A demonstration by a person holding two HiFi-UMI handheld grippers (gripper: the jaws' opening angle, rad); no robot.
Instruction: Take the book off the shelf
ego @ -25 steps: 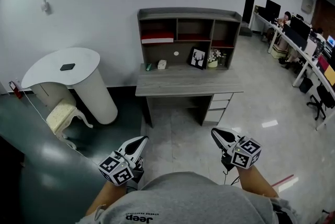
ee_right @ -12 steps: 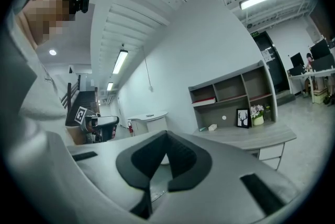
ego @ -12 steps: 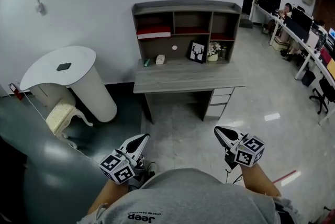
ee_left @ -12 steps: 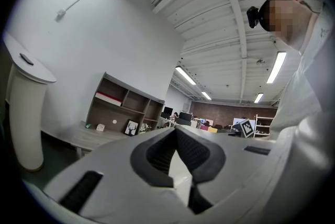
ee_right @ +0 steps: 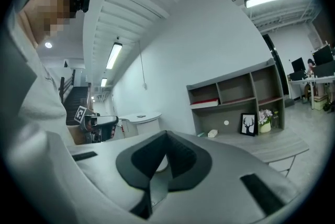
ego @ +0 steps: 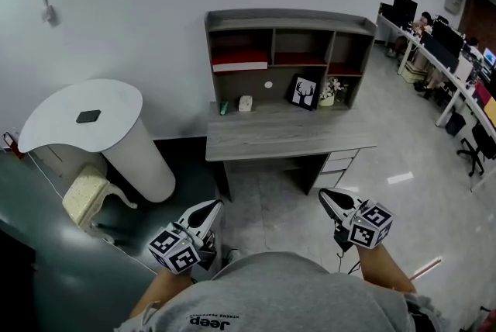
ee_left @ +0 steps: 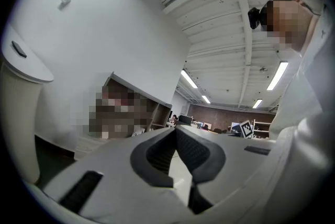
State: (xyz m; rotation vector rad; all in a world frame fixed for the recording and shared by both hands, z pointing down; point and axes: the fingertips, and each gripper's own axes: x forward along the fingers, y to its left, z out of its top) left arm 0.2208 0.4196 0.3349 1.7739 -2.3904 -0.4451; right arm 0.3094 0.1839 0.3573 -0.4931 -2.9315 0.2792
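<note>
So right now both tools are down at the bottom of the head view, well short of the desk. The left hand-held gripper has its jaws closed tip to tip with nothing in them, and it's the same for the right hand-held gripper, pinched shut and empty. The book is the red one with the white page edge. It looks like it's lying flat in the upper left compartment of the shelf, up in the middle of the frame above the surface. The step in hand is basically the approach, so here's my take on doing it well. Close the gap first and get squared up to that left compartment. Open whichever jaws you're using before they get anywhere near the shelf, not once they're inside it. Since the book seems to lie flat, I'd guess you need to roll the tool so one jaw goes over the cover and one under the front edge. There looks to be free space above it to slip in. Grab it near the middle of the front edge so it doesn't swing, then pull straight out, away from the divider on its right. I'd keep the other one ready underneath to catch the weight, and steer clear of the deer picture lower down.
</note>
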